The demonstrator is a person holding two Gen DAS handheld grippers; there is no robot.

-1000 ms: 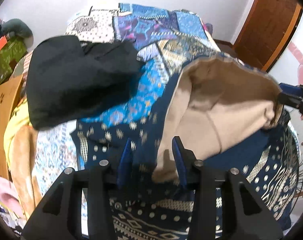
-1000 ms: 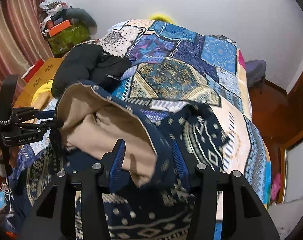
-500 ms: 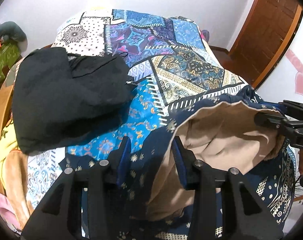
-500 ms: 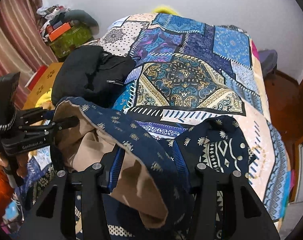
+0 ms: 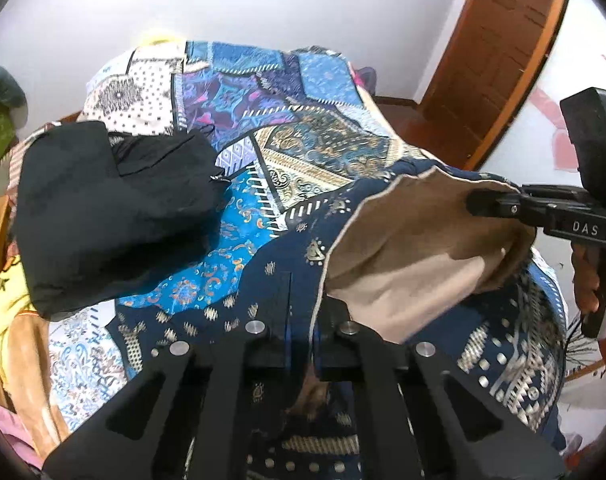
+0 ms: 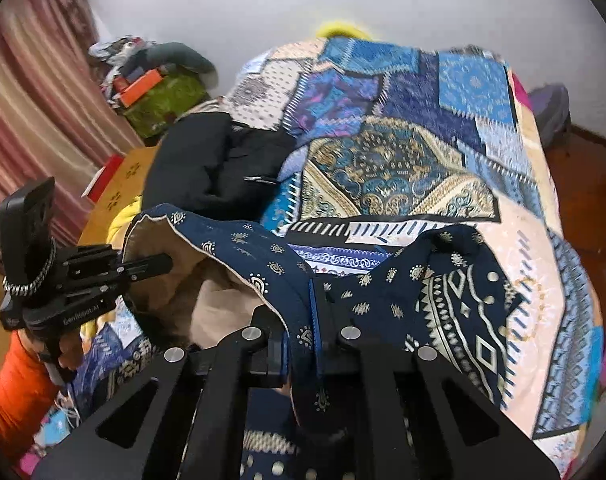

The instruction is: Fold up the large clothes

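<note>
A large navy garment (image 5: 263, 280) with gold print and a tan lining (image 5: 415, 248) is held up over the near end of the bed. My left gripper (image 5: 303, 344) is shut on one edge of it. My right gripper (image 6: 303, 340) is shut on another edge (image 6: 263, 264). Each gripper shows in the other's view: the right one (image 5: 491, 202) at the right edge, the left one (image 6: 151, 264) at the left. The cloth sags between them, lining facing up.
A patchwork quilt (image 5: 303, 140) covers the bed. A black garment pile (image 5: 111, 208) lies on its left side. A wooden door (image 5: 499, 52) stands at the right. Boxes and clutter (image 6: 155, 88) sit by a curtain at the left.
Both grippers have closed tighter on the garment's edges and lowered it toward the bed. The tan lining has spread out between them.
</note>
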